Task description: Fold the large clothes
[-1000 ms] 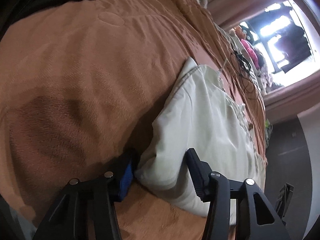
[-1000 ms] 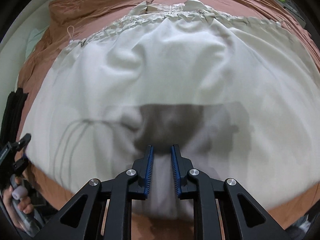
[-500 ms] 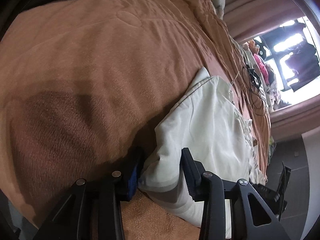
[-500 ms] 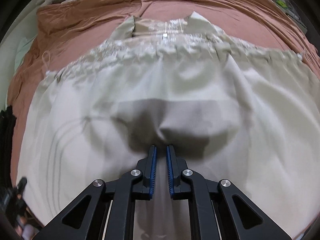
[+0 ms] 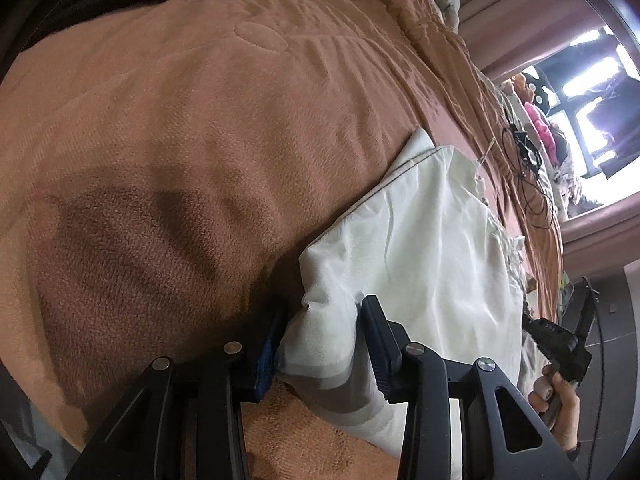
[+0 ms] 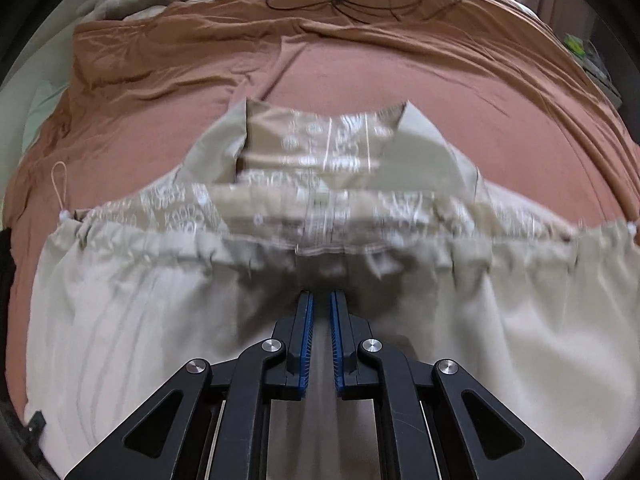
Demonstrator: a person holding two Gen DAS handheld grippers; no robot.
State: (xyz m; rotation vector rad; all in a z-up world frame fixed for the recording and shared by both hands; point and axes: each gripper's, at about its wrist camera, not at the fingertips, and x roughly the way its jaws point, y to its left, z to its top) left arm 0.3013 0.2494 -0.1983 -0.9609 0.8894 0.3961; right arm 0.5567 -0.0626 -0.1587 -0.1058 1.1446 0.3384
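Evidently mid-fold — the left gripper [image 5: 322,344] pinched the cream garment's [image 5: 420,248] bunched corner, the right gripper [image 6: 321,320] pinched its hem; next, carrying both toward the bodice [image 6: 320,152] evenly.

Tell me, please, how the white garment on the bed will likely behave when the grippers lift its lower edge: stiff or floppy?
Probably floppy: the white garment bunches into soft folds where the left gripper pinches its corner. It looks thin and light, since its gathered waist wrinkles easily. It may drag on the fuzzy brown blanket rather than slide, and the loose cord loop could trail.
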